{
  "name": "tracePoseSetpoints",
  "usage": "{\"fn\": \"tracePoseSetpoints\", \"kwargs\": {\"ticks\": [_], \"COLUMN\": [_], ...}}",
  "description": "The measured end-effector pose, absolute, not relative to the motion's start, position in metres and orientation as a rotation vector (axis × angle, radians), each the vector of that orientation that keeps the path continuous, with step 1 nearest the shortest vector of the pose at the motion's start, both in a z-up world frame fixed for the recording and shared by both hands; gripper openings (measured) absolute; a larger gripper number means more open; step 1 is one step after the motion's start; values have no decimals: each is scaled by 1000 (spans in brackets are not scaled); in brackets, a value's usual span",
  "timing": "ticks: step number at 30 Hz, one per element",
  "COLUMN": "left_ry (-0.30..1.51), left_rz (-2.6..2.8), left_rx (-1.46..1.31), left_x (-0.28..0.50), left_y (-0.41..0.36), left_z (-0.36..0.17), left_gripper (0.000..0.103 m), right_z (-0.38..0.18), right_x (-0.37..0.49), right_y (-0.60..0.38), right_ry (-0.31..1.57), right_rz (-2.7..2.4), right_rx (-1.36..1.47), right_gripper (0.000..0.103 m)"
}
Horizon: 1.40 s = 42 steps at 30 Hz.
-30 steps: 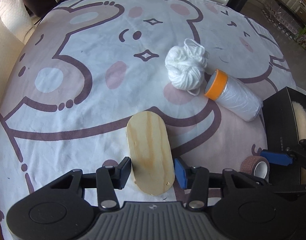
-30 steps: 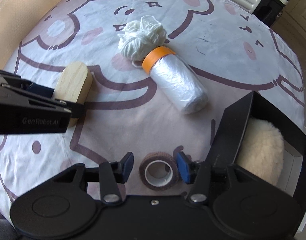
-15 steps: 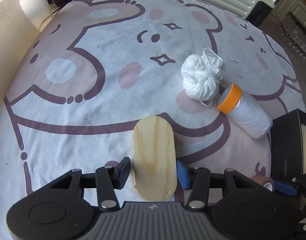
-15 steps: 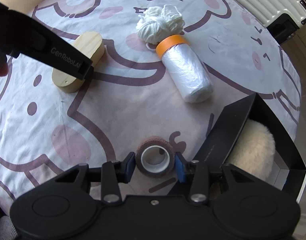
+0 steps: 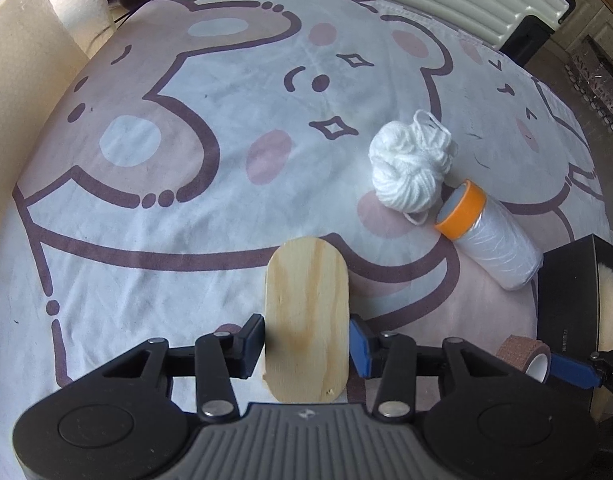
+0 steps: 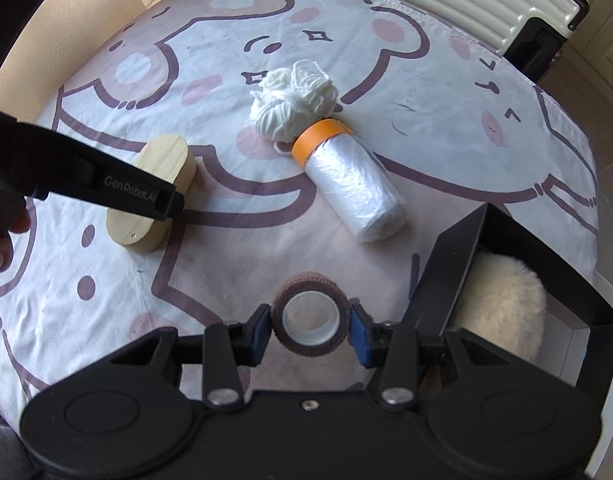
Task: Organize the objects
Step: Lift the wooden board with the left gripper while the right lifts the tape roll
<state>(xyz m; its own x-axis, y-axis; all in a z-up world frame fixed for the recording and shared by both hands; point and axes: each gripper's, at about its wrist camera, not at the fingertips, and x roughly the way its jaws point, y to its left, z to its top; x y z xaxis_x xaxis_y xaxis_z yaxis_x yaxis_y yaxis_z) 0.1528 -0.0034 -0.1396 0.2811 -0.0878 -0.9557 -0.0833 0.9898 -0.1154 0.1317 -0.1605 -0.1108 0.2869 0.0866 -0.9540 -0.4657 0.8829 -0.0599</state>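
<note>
Oval pale wooden block [image 5: 306,312] lies flat on the bear-print sheet, clenched between the left gripper [image 5: 306,344] fingers. The right gripper [image 6: 311,326] clasps a brown tape roll [image 6: 310,316] beside the open black box [image 6: 518,280], likely for packing.

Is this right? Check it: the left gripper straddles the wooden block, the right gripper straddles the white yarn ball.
Wrong on one point. The right wrist view shows the right gripper straddling the brown tape roll, not the white yarn ball. The left gripper does straddle the wooden block.
</note>
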Motion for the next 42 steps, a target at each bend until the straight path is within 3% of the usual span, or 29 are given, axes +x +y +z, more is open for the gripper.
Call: {"fn": "tracePoseSetpoints", "kwargs": {"ticks": [42], "left_ry": [914], "left_rz": [-19], "left_rx": [-49], "left_x": [73], "left_y": [-9], "left_z": [-5], "left_gripper": [46], "right_z": [3], "right_x": [80], "right_y": [-197], "right_ry": [878], "right_rz": [164], "right_rx": [8], "right_gripper": [43]}}
